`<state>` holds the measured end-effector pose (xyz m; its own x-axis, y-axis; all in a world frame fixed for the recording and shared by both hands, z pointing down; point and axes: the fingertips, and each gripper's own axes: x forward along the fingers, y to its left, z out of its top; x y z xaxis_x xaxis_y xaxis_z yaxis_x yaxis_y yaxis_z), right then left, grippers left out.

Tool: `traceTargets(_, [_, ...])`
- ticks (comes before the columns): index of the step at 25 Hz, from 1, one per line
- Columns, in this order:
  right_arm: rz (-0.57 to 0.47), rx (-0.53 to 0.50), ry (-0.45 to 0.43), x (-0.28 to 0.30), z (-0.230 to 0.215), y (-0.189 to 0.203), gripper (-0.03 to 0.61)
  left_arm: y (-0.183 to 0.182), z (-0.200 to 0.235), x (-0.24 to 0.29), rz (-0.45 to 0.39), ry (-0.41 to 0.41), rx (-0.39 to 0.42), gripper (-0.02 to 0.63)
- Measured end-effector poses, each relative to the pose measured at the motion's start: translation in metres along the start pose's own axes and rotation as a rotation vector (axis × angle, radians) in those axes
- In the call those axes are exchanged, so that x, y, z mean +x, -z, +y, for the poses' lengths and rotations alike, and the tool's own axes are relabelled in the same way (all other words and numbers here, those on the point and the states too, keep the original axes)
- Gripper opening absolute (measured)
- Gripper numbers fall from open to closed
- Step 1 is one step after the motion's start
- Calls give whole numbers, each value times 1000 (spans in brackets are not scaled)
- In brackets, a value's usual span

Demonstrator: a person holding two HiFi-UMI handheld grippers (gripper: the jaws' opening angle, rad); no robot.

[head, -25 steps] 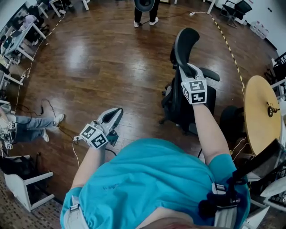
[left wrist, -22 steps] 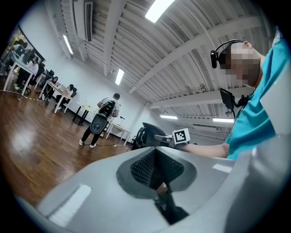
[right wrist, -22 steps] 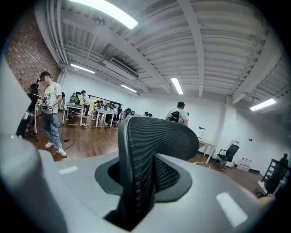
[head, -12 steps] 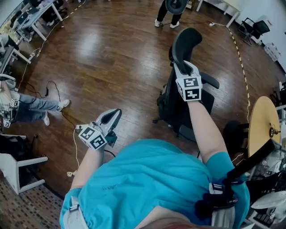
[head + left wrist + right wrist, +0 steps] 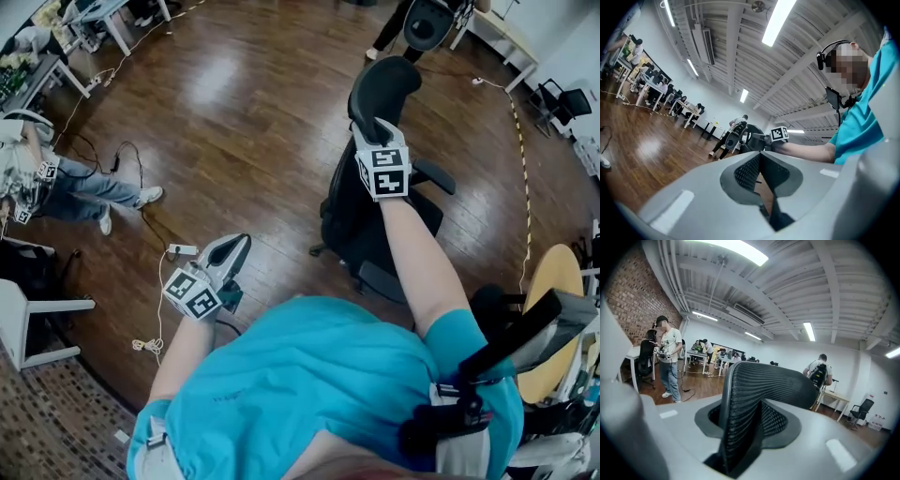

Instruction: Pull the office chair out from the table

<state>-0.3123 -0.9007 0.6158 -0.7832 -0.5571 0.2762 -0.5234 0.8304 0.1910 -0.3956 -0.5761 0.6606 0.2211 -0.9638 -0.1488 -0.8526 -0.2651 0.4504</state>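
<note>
Right tongs (image 5: 374, 131): clenched on the headrest (image 5: 382, 86) of the office chair (image 5: 370, 220). In the right gripper view, the black mesh of the headrest (image 5: 764, 380) is seen pinched between the two jaws of the right tongs (image 5: 749, 427).
Left tongs (image 5: 236, 249): clenched on nothing. The jaws are seen pressed together in the left gripper view (image 5: 761, 161), and the tongs are held low at the person's left side, apart from the chair.
Office chair: black with a mesh back, stood on the wooden floor (image 5: 234, 122) straight ahead of the person. Its back is turned toward the person, and it is set apart from the table.
Table (image 5: 547, 309): round and yellow-topped, seen only in part at the lower right edge of the head view.
Floor clutter: a power strip (image 5: 180, 249) and its cable are laid just beside the left tongs.
Bystander: a seated person (image 5: 89, 187) in jeans is seen at the left edge.
</note>
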Motion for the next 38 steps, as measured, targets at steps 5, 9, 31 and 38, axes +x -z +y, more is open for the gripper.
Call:
traceTargets(5, [0, -4, -52, 38, 41, -13, 163, -7, 17, -38, -45, -73, 11, 0])
traceTargets(9, [19, 3, -99, 74, 65, -33, 179, -18, 22, -51, -68, -108, 17, 0])
traceTargets(31, [-53, -17, -393, 18, 158, 38, 288, 27, 17, -85, -43, -53, 30, 0])
traceTargets(38, [-58, 46, -352, -58, 152, 108, 273, 32, 23, -56, 39, 137, 6, 0])
